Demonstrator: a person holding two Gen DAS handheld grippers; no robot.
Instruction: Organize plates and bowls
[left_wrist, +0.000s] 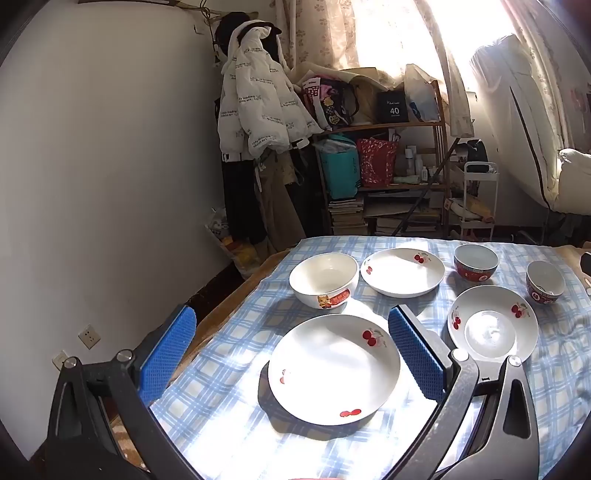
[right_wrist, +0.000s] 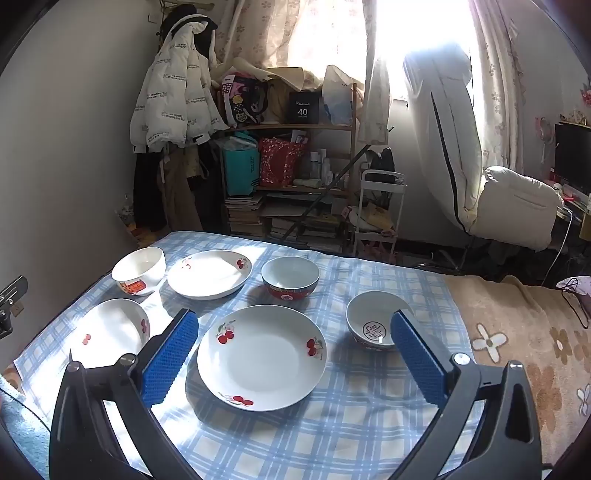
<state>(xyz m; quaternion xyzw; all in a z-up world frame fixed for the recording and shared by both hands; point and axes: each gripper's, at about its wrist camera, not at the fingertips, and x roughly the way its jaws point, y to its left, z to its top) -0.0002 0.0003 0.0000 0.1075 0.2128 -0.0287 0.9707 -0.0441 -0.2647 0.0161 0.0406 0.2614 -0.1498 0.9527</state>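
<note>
Three white cherry-print plates and three bowls lie on a blue checked cloth (right_wrist: 362, 424). My left gripper (left_wrist: 291, 325) is open and hovers over the near left plate (left_wrist: 332, 369), touching nothing. Behind it stand a white bowl with a cat print (left_wrist: 323, 278) and the far plate (left_wrist: 402, 271). My right gripper (right_wrist: 293, 328) is open above the middle plate (right_wrist: 262, 356), which shows as the right-hand plate (left_wrist: 493, 321) in the left wrist view. A small red bowl (right_wrist: 373, 325) sits beside the right finger. A larger red bowl (right_wrist: 290, 278) stands behind.
The cloth covers a table against a grey wall (left_wrist: 92, 184) at the left; a brown flowered blanket (right_wrist: 524, 350) lies to the right. Behind are a crowded wooden shelf (right_wrist: 288, 158), hanging jackets (left_wrist: 258, 107) and a bright curtained window (right_wrist: 417, 26).
</note>
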